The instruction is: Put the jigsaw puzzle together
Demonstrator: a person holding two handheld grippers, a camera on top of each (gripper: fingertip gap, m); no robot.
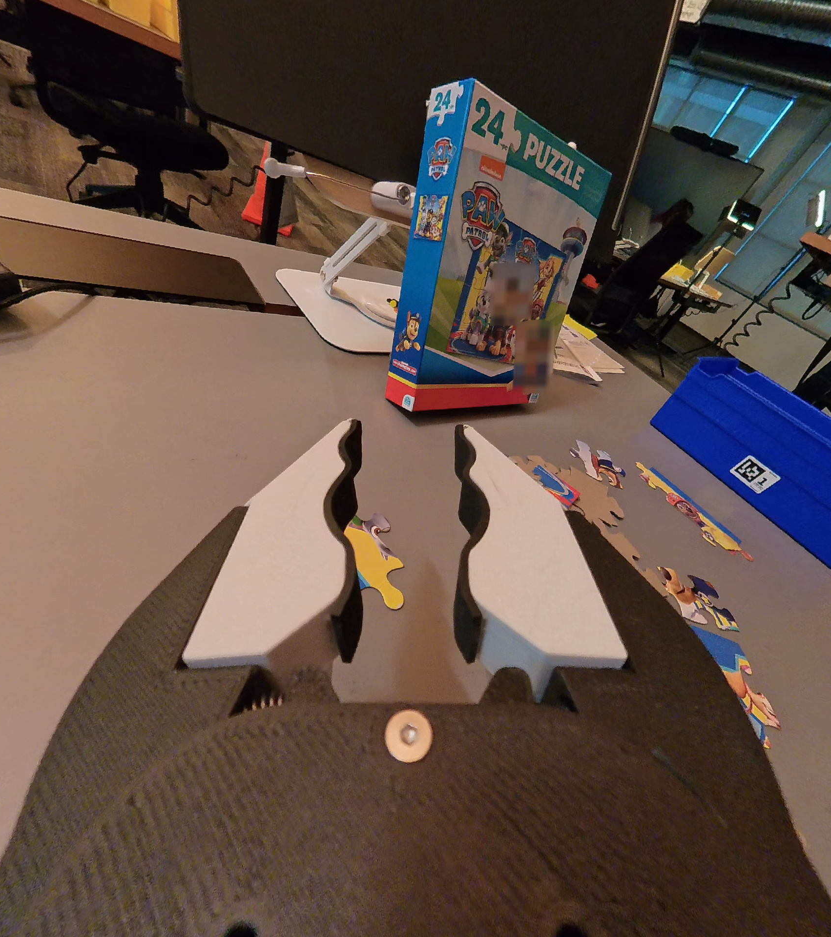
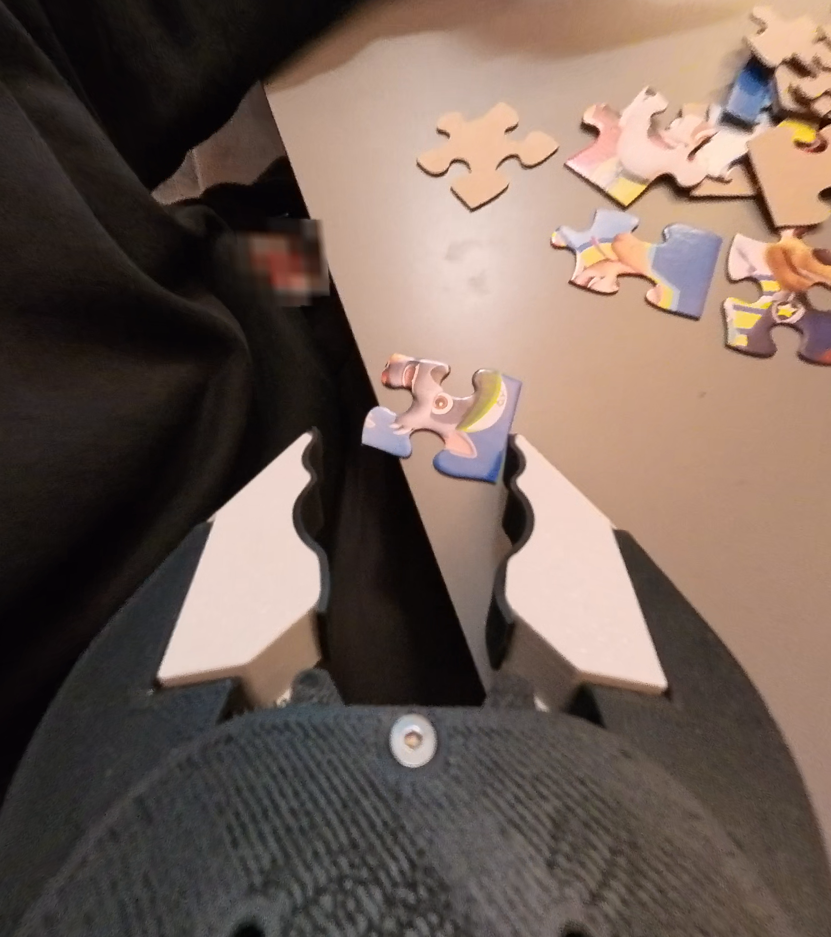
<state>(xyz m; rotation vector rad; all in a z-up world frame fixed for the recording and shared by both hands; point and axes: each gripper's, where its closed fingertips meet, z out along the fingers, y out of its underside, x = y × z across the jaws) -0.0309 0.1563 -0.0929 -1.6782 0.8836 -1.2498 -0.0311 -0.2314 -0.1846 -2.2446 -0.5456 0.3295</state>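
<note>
In the left wrist view my left gripper (image 1: 407, 426) is open and low over the grey table (image 1: 149, 431). A yellow and grey puzzle piece (image 1: 375, 557) lies on the table under the gap, close to the left finger (image 1: 291, 532). The right pad stands clear of it. A colourful puzzle box (image 1: 494, 253) stands upright just beyond the fingertips. In the right wrist view my right gripper (image 2: 414, 438) is wide open at the table's edge. A blue and grey puzzle piece (image 2: 444, 421) sits between the tips, its side by the right fingertip (image 2: 522, 451), and the left pad is well clear of it.
Loose puzzle pieces (image 1: 692, 507) lie right of the left gripper, before a blue bin (image 1: 768, 456). A white stand (image 1: 342, 304) is behind the box. More pieces (image 2: 641, 258), some face down (image 2: 487, 152), lie beyond the right gripper. A person's dark clothing (image 2: 99, 304) fills the left. The gap from one gripper's tips to the other's is roughly 40 cm.
</note>
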